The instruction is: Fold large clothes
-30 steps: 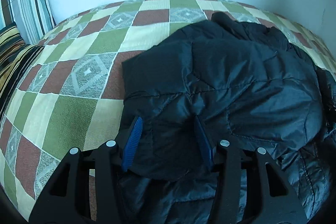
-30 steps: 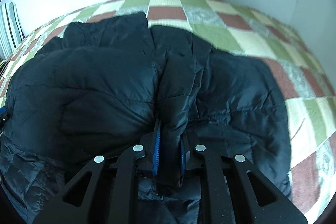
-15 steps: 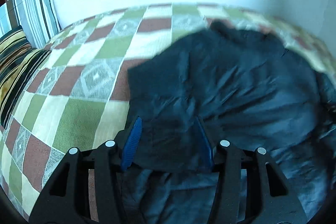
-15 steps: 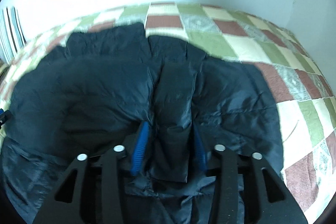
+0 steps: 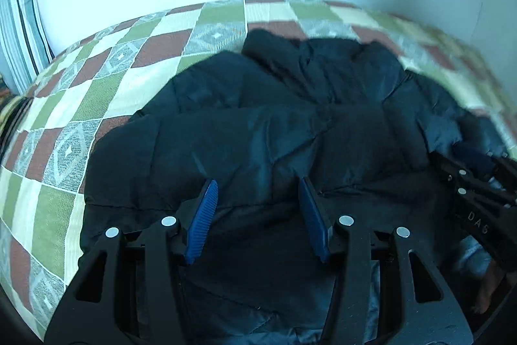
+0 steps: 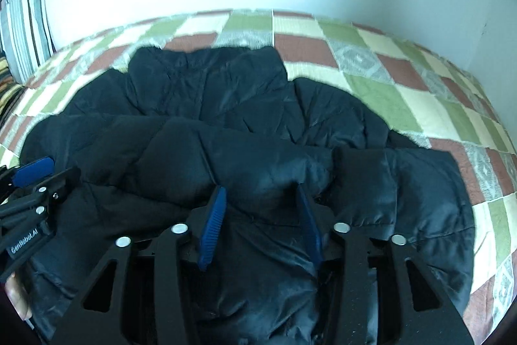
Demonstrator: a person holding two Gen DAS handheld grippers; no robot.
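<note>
A striped cushion point(image 5: 26, 41) leans on the wall at the far left of the checked bedspread point(image 5: 106, 92). The dark puffer jacket point(image 5: 274, 125) lies bunched across the bedspread's middle and near edge. Over the jacket's left part the left gripper point(image 5: 258, 212) hangs, jaws apart, gripping nothing. Over the jacket's right part the right gripper point(image 6: 261, 222) has just been opening; its blue pads point(image 6: 211, 223) stand apart, quilted fabric bulging between them, unpinched.
</note>
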